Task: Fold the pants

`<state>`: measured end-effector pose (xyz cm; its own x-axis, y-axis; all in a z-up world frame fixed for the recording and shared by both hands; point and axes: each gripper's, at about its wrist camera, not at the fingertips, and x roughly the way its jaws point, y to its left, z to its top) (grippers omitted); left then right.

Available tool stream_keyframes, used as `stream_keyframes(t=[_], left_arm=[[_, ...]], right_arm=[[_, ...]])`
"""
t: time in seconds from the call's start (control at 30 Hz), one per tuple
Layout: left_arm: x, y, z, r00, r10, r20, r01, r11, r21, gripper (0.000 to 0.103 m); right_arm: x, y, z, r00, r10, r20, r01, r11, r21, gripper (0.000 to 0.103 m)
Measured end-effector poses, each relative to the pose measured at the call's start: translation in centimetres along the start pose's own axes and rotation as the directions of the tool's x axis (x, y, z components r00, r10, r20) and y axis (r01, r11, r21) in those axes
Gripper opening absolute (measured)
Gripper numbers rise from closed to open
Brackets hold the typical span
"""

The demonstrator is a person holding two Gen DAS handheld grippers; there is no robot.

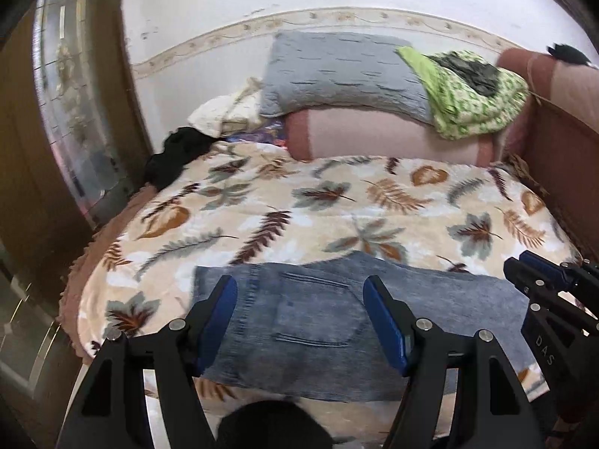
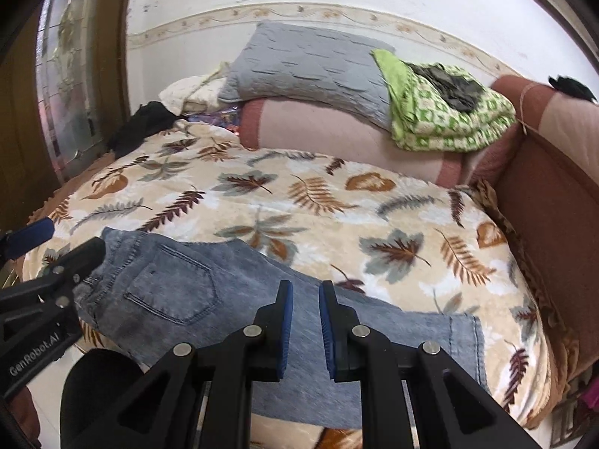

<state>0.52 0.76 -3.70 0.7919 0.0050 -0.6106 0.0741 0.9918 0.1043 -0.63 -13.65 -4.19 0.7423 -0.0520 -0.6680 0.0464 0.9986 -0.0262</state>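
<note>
jeans (image 2: 232,299) near edge hidden by tongs; right tongs (image 2: 304,331) nearly closed, empty

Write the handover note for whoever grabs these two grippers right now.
Left gripper: open, nothing held, above the jeans' seat end.
Right gripper: jaws nearly shut, nothing between them, above the leg part.
Jeans: flat near the front edge of the leaf-print blanket, back pocket up, hem to the right, apparently already folded leg over leg.
Left: fold hem toward waist, then smooth.
</note>
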Motion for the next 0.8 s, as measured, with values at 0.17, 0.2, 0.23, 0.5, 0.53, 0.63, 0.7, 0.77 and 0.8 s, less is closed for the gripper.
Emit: stream_keyframes(t=[0.17,0.2,0.23,0.5,0.53,0.63,0.7,0.77,0.8], left_arm=[[-0.1,2.9,0.3,0.999,0.052,0.016,-0.051,0.998,-0.048,0.071],[0.0,3.6,0.4,0.998,0.062,0.017,-0.061,0.996,-0.06,0.071],[0.0,4.0,0.4,0.998,0.067,0.018,-0.065,0.996,-0.066,0.071],[0.7,6.9,0.2,0.995,0.1,0.005,-0.099,0.989,-0.114,0.071],[0.8,7.1,0.2,0.995,0.102,0.004,-0.101,0.988,-0.116,0.071],[0.9,7.4,0.2,0.994,0.105,0.004,-0.104,0.987,-0.121,0.071],[0.8,7.4,0.2,0.994,0.107,0.005,-0.105,0.987,-0.121,0.071],[0.6,7.3,0.3,0.994,0.109,0.009,-0.108,0.987,-0.117,0.071],[0.5,7.2,0.3,0.994,0.112,0.011,-0.11,0.987,-0.117,0.071]], right_arm=[[0.2,2.5,1.3,0.999,0.032,0.019,-0.031,0.999,-0.031,0.017],[0.2,3.2,1.7,0.999,0.047,0.022,-0.046,0.998,-0.039,0.017],[0.3,3.7,1.9,0.998,0.057,0.023,-0.056,0.997,-0.045,0.017],[0.4,7.6,3.0,0.995,0.096,0.033,-0.092,0.99,-0.11,0.017],[0.4,7.8,3.1,0.995,0.097,0.034,-0.093,0.989,-0.114,0.017],[0.4,8.1,3.2,0.994,0.1,0.033,-0.096,0.988,-0.12,0.017],[0.4,8.1,3.1,0.994,0.1,0.033,-0.095,0.988,-0.12,0.017],[0.3,8.0,3.1,0.994,0.1,0.036,-0.095,0.989,-0.117,0.017],[0.3,7.8,3.0,0.994,0.1,0.037,-0.095,0.989,-0.11,0.017]])
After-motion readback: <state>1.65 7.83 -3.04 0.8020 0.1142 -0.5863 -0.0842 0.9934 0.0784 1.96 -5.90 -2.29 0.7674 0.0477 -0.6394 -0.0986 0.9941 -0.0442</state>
